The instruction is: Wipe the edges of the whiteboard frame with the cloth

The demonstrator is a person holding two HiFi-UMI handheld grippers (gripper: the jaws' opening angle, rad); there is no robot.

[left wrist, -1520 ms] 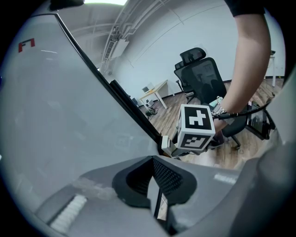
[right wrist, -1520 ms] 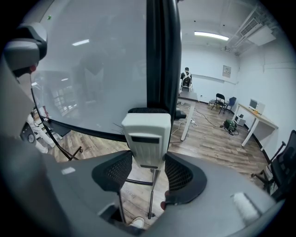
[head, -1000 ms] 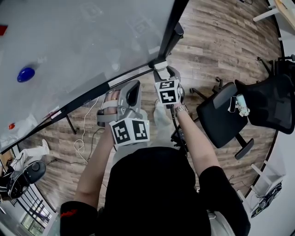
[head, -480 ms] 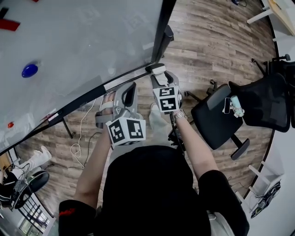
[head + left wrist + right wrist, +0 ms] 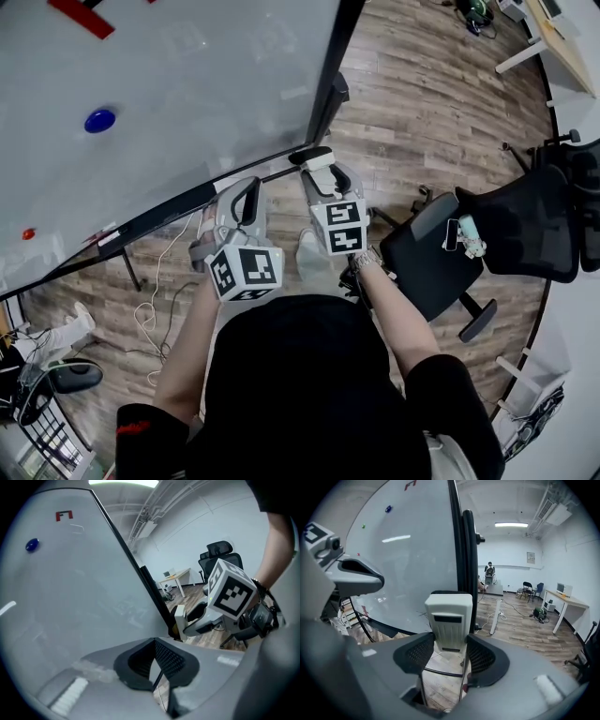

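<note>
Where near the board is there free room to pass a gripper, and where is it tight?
Free: the board between the blue magnet and the right frame edge; also the floor between that edge and the chair. Tight: the lower right corner, where the left gripper and the right gripper, holding a white block, sit close.

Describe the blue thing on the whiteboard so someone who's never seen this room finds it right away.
Start at the big whiteboard with the black frame. On its white face sits a round blue magnet. It is the only blue thing there; its neighbours are a red strip and a small red dot.
</note>
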